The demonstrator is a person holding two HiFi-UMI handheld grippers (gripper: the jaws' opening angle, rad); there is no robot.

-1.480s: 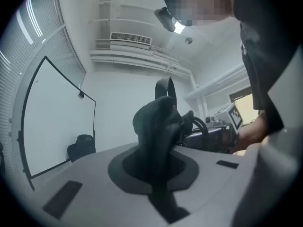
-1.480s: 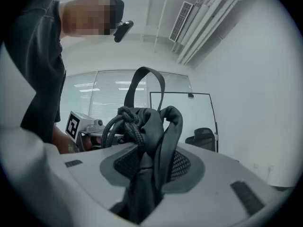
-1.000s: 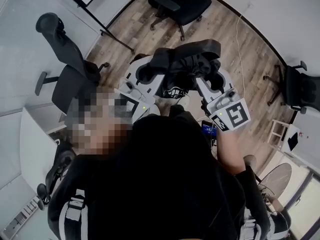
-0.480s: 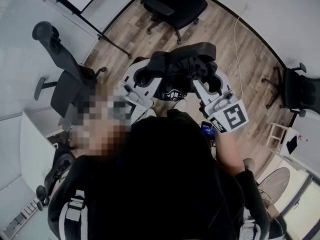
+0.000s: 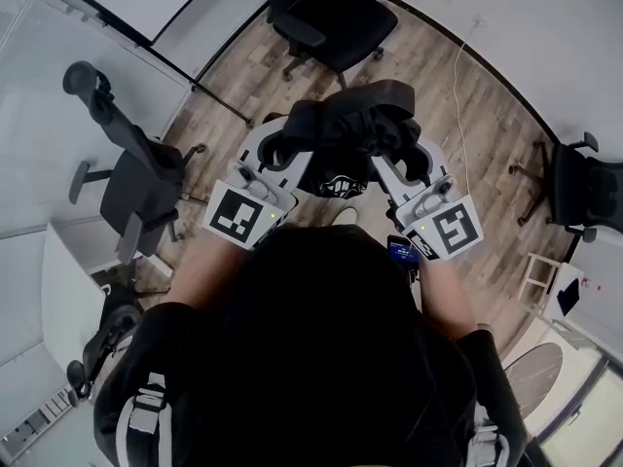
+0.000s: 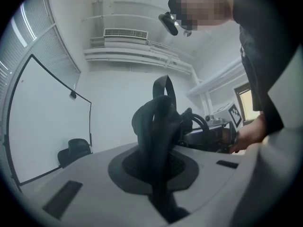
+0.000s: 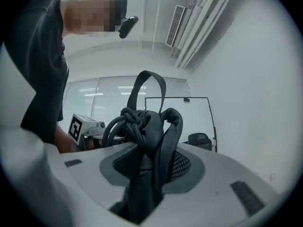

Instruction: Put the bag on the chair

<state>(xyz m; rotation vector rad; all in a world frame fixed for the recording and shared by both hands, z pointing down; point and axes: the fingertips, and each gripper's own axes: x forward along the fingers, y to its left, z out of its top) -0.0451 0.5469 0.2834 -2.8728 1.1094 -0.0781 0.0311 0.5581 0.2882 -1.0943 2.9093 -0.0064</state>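
The wood-plank floor (image 5: 458,95) runs under everything, with a tall whiteboard (image 6: 42,131) standing on its frame by the pale wall. Three black office chairs ring the open space. One (image 5: 336,13) is straight ahead of the person, one (image 5: 136,173) is off to the left with its headrest tipped outward, and one (image 5: 584,183) is at the far right edge. The person (image 5: 311,358), in a dark top, stands in the middle with both arms out in front.

Between those arms hangs the black bag (image 5: 346,125). It is bunched up and held in the air over the floor, near the chair ahead but well short of its seat.

The left gripper (image 5: 282,149) has its jaws pinched nearly together on a fold of the bag's fabric and strap, which rises out of the slot between them. The right gripper (image 5: 404,154) clamps a thicker wad of fabric and twisted cord, so its jaws sit further apart.

A thin white cable (image 5: 465,115) trails across the planks to the right.
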